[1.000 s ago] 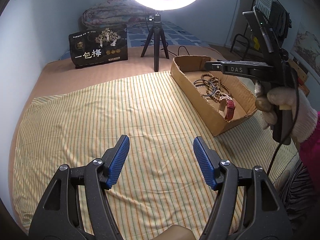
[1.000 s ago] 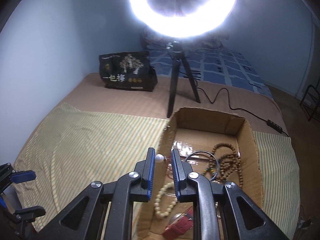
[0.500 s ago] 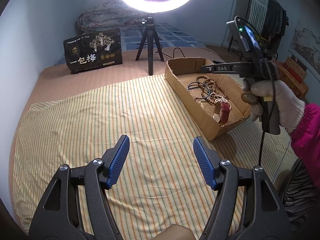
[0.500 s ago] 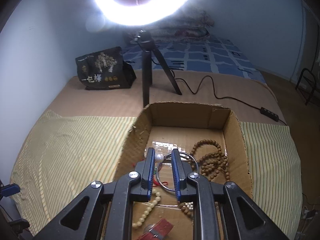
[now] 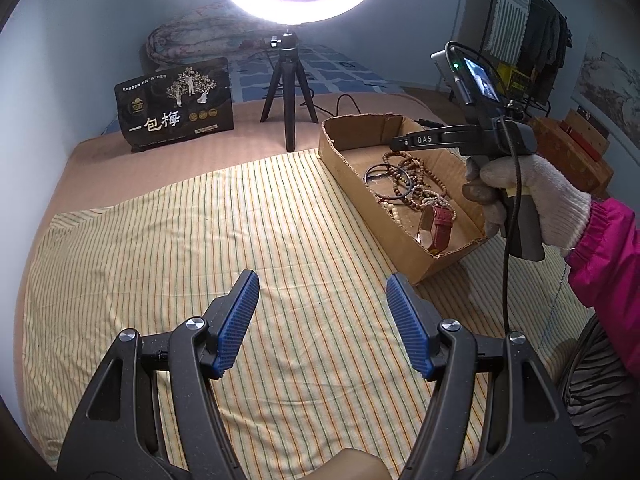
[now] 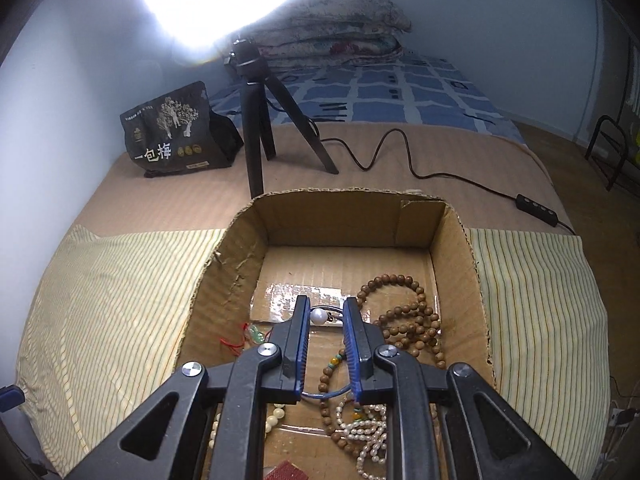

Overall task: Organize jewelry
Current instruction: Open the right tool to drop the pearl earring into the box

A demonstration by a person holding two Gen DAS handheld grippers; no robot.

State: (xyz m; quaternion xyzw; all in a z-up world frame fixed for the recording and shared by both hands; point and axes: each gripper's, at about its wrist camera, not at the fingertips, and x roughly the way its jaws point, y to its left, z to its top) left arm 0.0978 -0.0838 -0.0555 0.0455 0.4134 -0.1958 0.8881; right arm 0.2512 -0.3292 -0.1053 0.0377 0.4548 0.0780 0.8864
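We hold our right gripper [image 6: 326,318] over the cardboard box [image 6: 248,248], its jaws narrowed around a white pearl [image 6: 319,315] between the tips. The box floor lies straight below, so the drop is downward. Our left gripper [image 5: 322,320] hangs wide and empty above the striped cloth [image 5: 160,240], well apart.

A bed [image 5: 100,148] carries a striped cloth [image 5: 160,248], cardboard box [image 5: 344,160], tripod [image 5: 289,92] and black bag [image 5: 174,108]
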